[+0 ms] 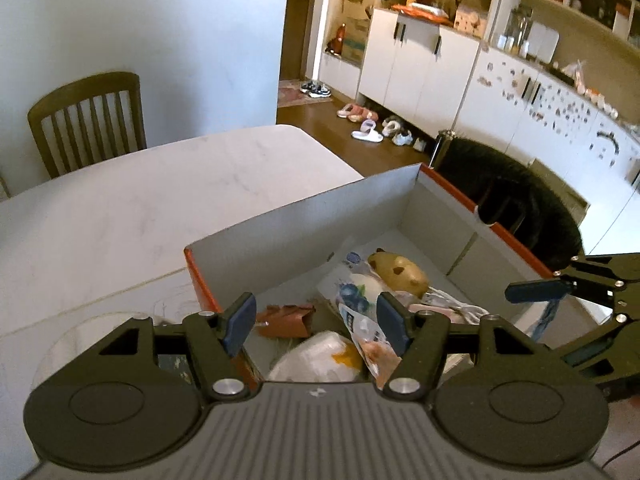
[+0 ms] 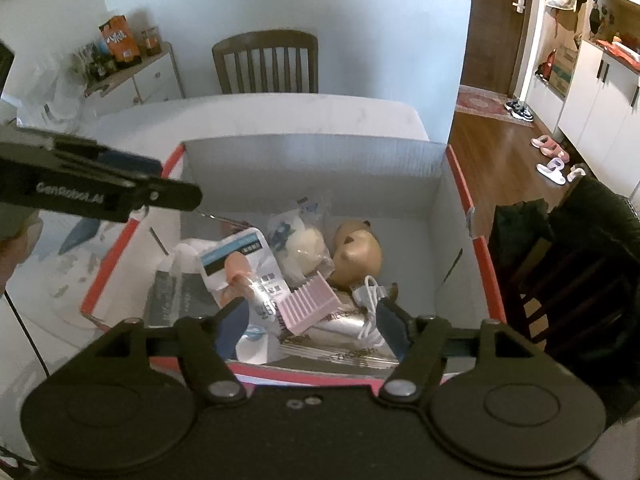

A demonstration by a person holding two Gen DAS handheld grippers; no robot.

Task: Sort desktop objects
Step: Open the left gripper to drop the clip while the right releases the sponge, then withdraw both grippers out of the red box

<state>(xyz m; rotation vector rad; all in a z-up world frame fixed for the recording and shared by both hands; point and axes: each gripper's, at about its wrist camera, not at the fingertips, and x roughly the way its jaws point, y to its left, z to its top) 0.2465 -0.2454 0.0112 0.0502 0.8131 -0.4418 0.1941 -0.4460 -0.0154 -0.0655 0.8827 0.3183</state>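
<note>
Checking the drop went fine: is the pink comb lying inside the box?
Yes, the pink comb rests on the packets inside the box.

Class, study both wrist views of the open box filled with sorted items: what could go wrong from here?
The left tongs and right tongs hang open over the same box, so they might collide. The pink comb lies loosely on slick packets and may slide. The white cable could snag a finger.

White table [image 1: 168, 200] carries open box [image 1: 304, 216]
</note>
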